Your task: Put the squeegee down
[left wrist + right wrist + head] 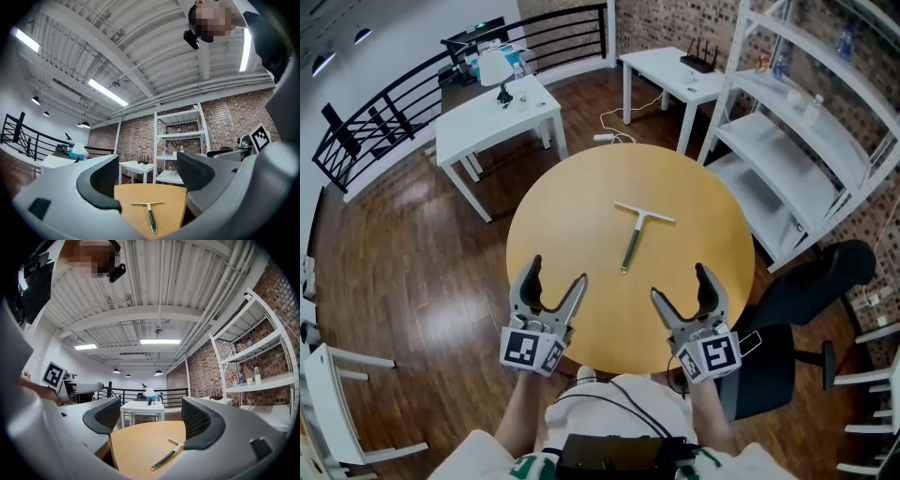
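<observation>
while both pairs of jaws stand spread with nothing between them, my left hand-held gripper [558, 272] and right hand-held gripper [680, 281] hover over the near edge of the round desk [562, 206]. ahead of them, roughly midway between the two and well apart from both, the squeegee [632, 239] lies flat on the desk. its handle runs toward me and away, with the free end pointing back at the gap between my hand-held grippers. the blade lies crosswise at the far end.
</observation>
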A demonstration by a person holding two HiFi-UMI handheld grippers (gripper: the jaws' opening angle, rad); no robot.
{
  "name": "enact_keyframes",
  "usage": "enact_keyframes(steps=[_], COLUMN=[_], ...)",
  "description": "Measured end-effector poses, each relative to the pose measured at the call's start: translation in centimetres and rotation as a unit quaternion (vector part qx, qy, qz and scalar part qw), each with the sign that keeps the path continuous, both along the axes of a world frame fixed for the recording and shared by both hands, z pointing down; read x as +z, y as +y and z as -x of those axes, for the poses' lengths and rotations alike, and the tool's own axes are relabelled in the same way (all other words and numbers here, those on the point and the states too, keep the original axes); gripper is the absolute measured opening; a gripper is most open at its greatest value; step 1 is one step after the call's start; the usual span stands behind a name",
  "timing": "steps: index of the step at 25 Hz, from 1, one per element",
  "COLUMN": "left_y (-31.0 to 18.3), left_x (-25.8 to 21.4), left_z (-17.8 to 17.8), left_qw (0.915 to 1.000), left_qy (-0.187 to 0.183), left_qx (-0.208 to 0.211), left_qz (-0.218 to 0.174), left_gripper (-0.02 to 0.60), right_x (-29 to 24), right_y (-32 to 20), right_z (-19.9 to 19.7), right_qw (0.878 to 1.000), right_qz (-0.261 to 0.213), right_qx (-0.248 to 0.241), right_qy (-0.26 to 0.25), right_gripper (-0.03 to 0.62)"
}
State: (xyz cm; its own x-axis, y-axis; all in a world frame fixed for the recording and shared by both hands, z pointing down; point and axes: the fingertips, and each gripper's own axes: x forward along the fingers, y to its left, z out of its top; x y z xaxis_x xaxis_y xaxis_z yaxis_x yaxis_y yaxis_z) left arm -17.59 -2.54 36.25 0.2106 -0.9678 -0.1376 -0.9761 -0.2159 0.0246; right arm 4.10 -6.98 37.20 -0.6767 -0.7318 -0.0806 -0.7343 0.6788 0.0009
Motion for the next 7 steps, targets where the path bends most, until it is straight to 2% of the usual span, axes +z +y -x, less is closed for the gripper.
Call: enact_keyframes(steps=[7], left_y=[-0.26], left_x=[0.32], left_z=[0.21], left_qw=[1.0000], left_qy=[-0.002], left_qx=[0.003], left_qz=[0.003], left_gripper=[0.378], right_x=[0.16], right_y=[-0.13], right_z=[0.35], right_qw=[1.000], right_qz=[0.002], right_qx=[0.001], right_qy=[-0.001], right_gripper=[0.422])
